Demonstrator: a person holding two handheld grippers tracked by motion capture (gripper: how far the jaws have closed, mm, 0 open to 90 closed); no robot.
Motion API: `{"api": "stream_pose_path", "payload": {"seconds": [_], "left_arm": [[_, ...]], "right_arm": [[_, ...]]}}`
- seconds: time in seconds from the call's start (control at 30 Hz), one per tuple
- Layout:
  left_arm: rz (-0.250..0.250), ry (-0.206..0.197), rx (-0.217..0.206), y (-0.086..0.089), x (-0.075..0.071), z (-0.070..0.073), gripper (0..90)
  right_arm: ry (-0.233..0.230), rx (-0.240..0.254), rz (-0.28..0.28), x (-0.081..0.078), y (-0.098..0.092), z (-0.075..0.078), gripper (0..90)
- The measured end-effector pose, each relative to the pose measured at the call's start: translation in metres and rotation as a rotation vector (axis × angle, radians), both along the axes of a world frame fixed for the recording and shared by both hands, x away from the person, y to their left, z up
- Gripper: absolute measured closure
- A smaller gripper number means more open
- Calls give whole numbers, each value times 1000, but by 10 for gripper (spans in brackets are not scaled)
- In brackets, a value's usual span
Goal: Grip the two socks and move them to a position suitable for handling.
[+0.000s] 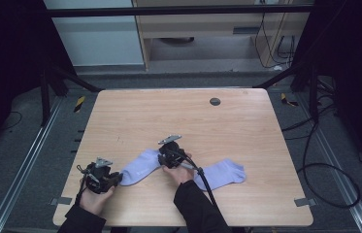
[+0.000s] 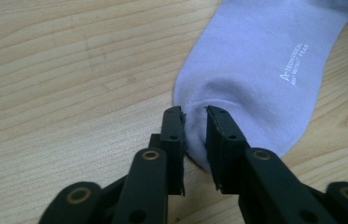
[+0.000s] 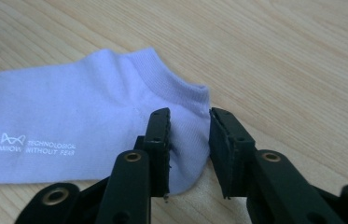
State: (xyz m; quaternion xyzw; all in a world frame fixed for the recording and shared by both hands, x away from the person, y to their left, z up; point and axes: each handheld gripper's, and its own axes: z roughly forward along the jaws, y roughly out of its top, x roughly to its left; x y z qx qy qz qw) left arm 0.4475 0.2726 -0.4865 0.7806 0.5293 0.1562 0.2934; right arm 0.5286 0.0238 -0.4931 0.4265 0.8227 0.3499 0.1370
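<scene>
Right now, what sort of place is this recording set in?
Probably a lab or test room rather than a home: a bare wooden table stands inside a black frame, metal rails run along the grey floor, and loose cables lie beside it.

We see a second lilac sock (image 1: 224, 172) lying flat on the wooden surface (image 1: 178, 116), beside black floor cables (image 1: 329, 167).
</scene>
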Motion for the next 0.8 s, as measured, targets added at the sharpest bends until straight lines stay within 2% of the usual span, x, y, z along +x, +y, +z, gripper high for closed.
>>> {"api": "stream_pose_path", "payload": {"seconds": [0.03, 0.07, 0.2, 0.3, 0.4, 0.53, 0.73, 0.8], "left_arm": [[4, 1, -4, -1, 0, 0, 820], [5, 5, -4, -2, 1, 0, 820], [9, 10, 2, -4, 2, 1, 872], [3, 1, -2, -2, 4, 2, 877], [14, -31, -1, 3, 6, 9, 878], [31, -69, 13, 8, 13, 15, 877], [25, -62, 48, 11, 23, 11, 874], [23, -56, 59, 11, 25, 9, 863]], "right_arm": [[6, 0, 3, 1, -1, -2, 766], [6, 0, 3, 1, -1, -2, 766], [22, 16, 3, -1, 1, -2, 869], [28, 19, 5, -2, 1, -1, 874], [18, 42, 16, -6, -3, 4, 874], [4, 78, 24, -20, -5, 10, 872], [-14, 106, 29, -48, -3, 9, 866], [4, 98, 28, -54, -1, 4, 837]]}}
